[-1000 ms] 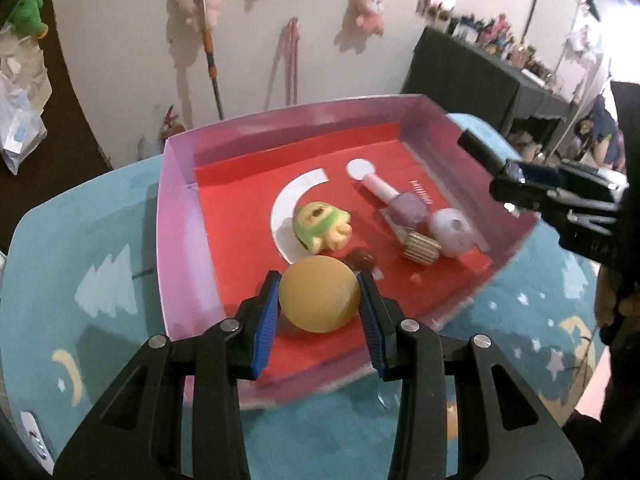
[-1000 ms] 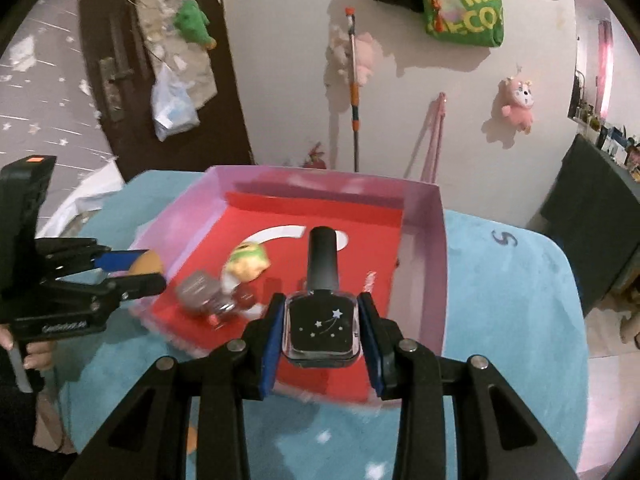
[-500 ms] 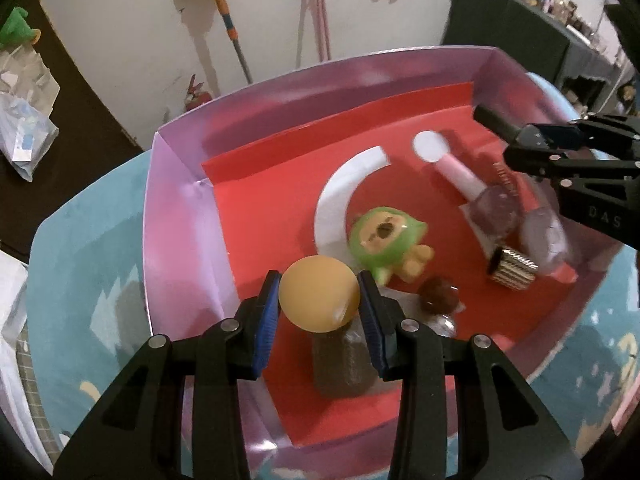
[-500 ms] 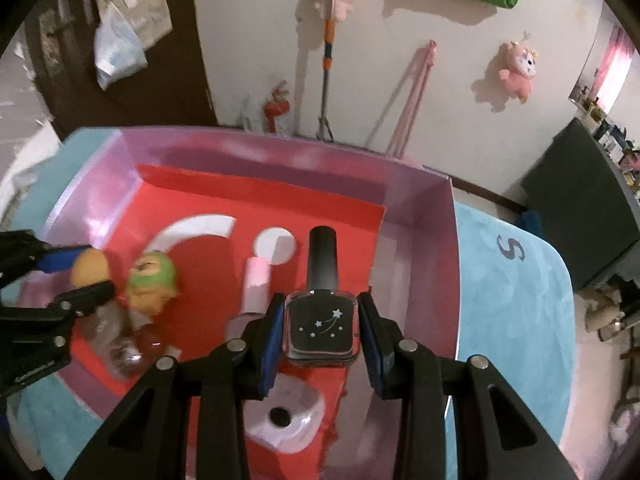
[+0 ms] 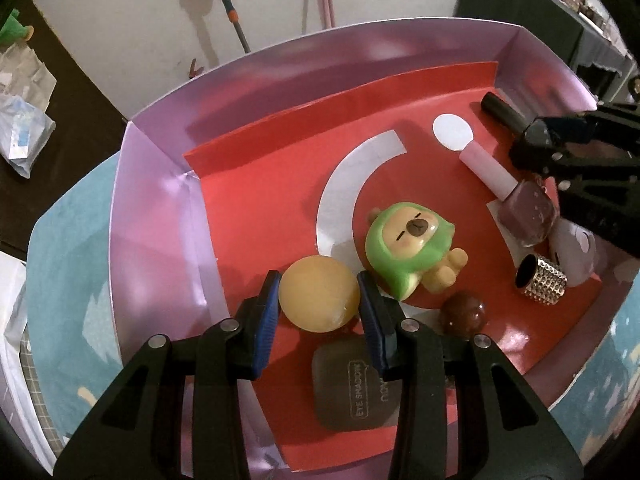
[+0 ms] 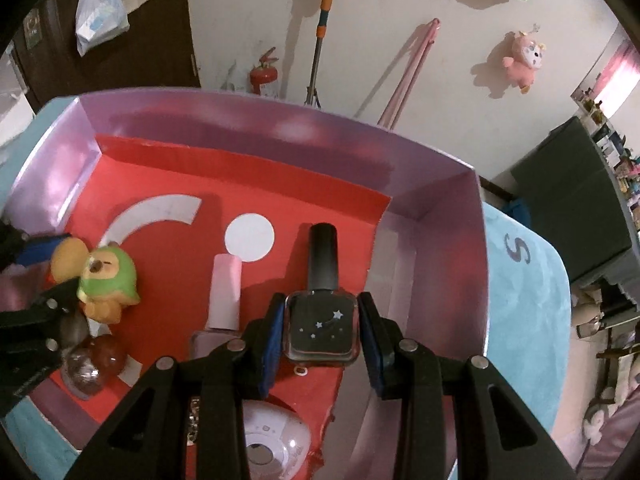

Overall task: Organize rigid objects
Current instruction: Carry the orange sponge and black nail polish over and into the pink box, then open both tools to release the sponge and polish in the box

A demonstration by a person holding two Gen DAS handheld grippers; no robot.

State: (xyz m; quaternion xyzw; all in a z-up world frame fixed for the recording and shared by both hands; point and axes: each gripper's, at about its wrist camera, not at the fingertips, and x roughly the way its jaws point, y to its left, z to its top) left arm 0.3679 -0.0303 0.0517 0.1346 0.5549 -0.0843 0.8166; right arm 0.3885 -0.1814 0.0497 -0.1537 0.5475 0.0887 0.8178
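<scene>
My left gripper [image 5: 318, 304] is shut on an orange ball [image 5: 319, 300], held low over the red floor of the purple-walled box [image 5: 160, 216], near its left wall. My right gripper [image 6: 320, 336] is shut on a black nail polish bottle [image 6: 322, 328] with star marks, inside the box by its right wall [image 6: 452, 248]. In the left wrist view the right gripper [image 5: 532, 140] comes in from the right with the black bottle's cap [image 5: 502, 110] showing. In the right wrist view, the left gripper's fingers [image 6: 36, 248] and the orange ball [image 6: 66, 260] show at the left edge.
Lying in the box: a green-hooded bear figure [image 5: 412, 252], a pink-capped nail polish [image 5: 512, 196], a studded ring [image 5: 542, 280], a brown bead [image 5: 464, 314], an eye shadow case [image 5: 352, 384] and a white round case [image 6: 272, 440]. A teal rug [image 6: 524, 300] surrounds the box.
Both grippers have sunk forward into the box with their loads still held. The box and its contents now fill both views, and the eye shadow case has come into sight.
</scene>
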